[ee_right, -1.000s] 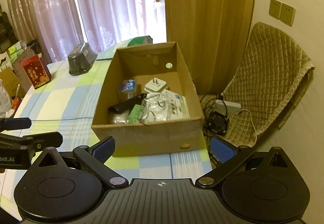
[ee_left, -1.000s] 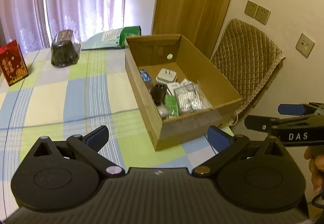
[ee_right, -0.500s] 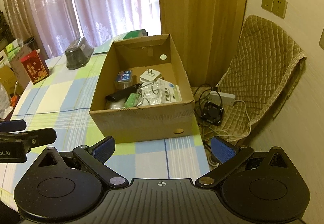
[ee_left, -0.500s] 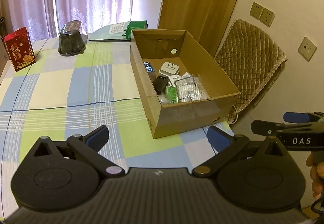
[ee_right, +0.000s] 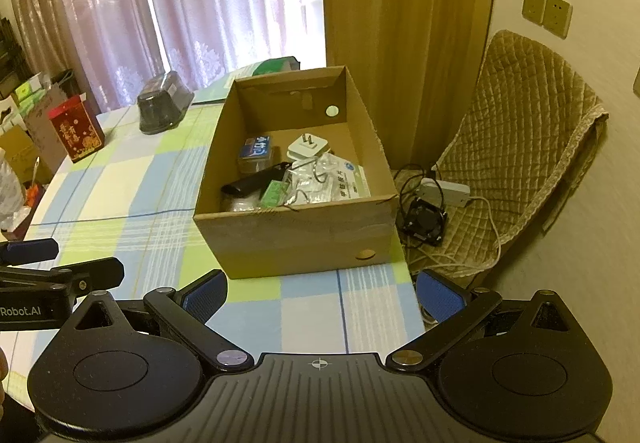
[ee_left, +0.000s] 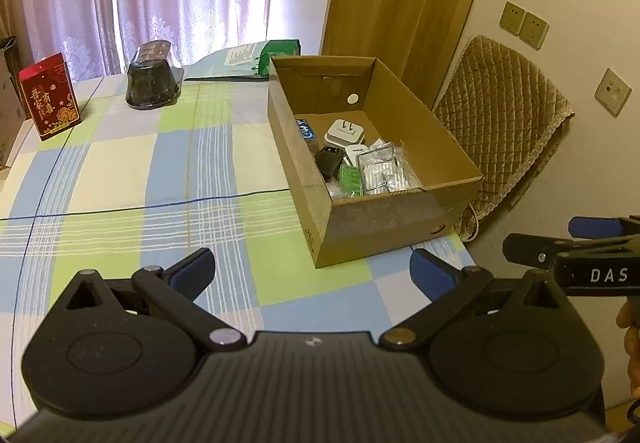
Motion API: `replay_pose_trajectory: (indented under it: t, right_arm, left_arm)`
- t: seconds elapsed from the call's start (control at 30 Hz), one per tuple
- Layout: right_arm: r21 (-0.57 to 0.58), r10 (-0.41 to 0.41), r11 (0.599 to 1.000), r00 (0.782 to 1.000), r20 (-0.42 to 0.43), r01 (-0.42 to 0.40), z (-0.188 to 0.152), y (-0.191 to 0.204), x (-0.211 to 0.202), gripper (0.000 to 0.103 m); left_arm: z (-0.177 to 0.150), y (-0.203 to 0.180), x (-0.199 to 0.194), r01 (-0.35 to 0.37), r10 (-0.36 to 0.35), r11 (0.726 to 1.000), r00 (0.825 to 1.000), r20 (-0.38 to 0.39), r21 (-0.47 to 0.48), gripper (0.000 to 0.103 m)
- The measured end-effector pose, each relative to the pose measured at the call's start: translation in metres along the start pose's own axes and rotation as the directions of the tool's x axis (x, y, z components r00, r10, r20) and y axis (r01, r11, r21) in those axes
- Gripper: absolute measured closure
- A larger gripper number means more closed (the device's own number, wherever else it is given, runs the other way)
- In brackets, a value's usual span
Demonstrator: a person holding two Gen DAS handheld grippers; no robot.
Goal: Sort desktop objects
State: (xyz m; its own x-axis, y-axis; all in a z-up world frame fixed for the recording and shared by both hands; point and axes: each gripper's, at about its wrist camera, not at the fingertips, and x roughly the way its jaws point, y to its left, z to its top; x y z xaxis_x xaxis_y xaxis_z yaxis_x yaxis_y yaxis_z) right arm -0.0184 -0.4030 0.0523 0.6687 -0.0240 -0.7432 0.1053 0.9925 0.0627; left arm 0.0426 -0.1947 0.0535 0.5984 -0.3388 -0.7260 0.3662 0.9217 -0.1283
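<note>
Both claws are held level above the near edge of the bench (ee_left: 120,179), which is covered with a checked cloth, and both are pointed forward toward the cardboard box (ee_right: 296,231). The left claw (ee_left: 312,271) is spread wide, its blue-padded fingers (ee_left: 192,273) well apart, and nothing is gripped between them. The right claw (ee_right: 322,293) is likewise spread wide and empty; its right finger is seen past the bench edge, over the floor. In the left wrist view the right claw appears side-on at the right border, with part of a hand (ee_left: 630,339) seen beneath it.

The box is set near the right edge of the bench, its top open. The sorted objects are gathered inside it: a white plug adapter (ee_right: 308,147), a blue-labelled tin (ee_right: 256,151), a black oblong item (ee_right: 256,183), a green packet (ee_right: 272,195) and clear plastic bags (ee_right: 316,183), all lying close together on the box floor.

Farther back on the bench, well apart from the box, a dark plastic container (ee_left: 152,83) and a red gift bag (ee_left: 50,97) are seen. A quilted chair (ee_right: 516,147) is placed just beside the bench.
</note>
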Motion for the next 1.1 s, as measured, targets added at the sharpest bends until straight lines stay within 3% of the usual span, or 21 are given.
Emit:
replay_pose_trajectory:
  t: [1.1]
  right_arm:
    - [-0.017, 0.009, 1.0, 1.0, 0.001, -0.009, -0.005, 0.022, -0.026, 0.0]
  left_arm:
    - [-0.015, 0.007, -0.027, -0.014, 0.014, 1.0, 1.0, 0.0, 0.013, 0.001]
